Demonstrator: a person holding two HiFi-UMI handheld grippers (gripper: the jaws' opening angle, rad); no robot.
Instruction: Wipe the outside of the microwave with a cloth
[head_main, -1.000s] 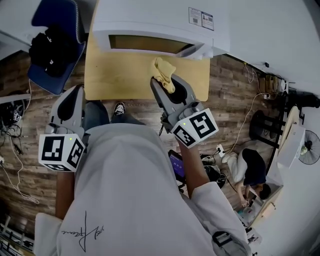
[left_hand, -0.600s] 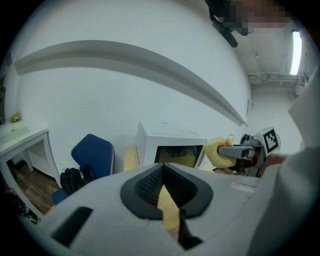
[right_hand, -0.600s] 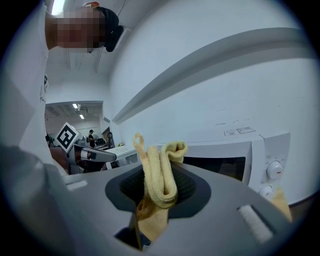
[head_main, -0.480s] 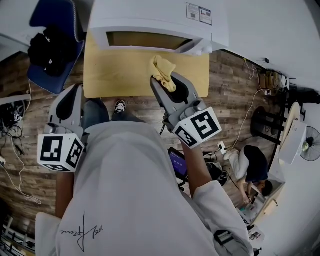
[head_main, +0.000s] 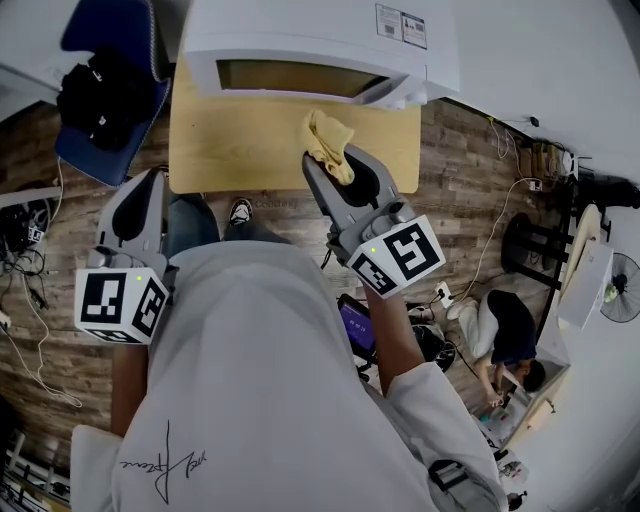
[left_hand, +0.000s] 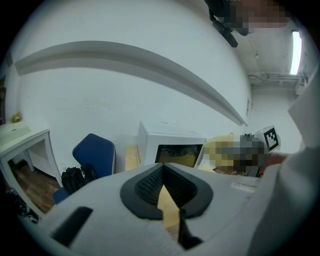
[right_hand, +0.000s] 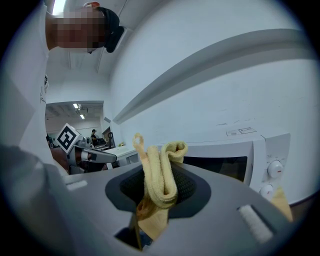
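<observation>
- The white microwave (head_main: 320, 40) sits at the far edge of the wooden table (head_main: 250, 140), with its dark door window and two knobs facing the person. It looks unwiped so far, and a hard push across its front could, I judge, slide it back on the smooth tabletop.
- A blue chair (head_main: 110, 100) with a black bag (head_main: 95, 95) on it stands beside the table's left end, well clear of the work.
- The right gripper (head_main: 335, 165) is over the table's near edge and aims at the microwave's lower right front. Its jaws are clamped on the cloth.
- The left gripper (head_main: 140, 200) hangs low by the person's side, short of the table. Its pads are pressed together with nothing between them, so it is not bracing the microwave.
- The yellow cloth (head_main: 325, 140) is folded into a narrow bunch that rises past the right jaw tips, near the microwave but not visibly touching it. With so little cloth spread out, the hard jaw tips might scrape the casing. Dragging could also pull the bunch out of the pinch.
- The knobs (right_hand: 274, 170) are on the right-hand panel, and a wipe across them could turn one.
</observation>
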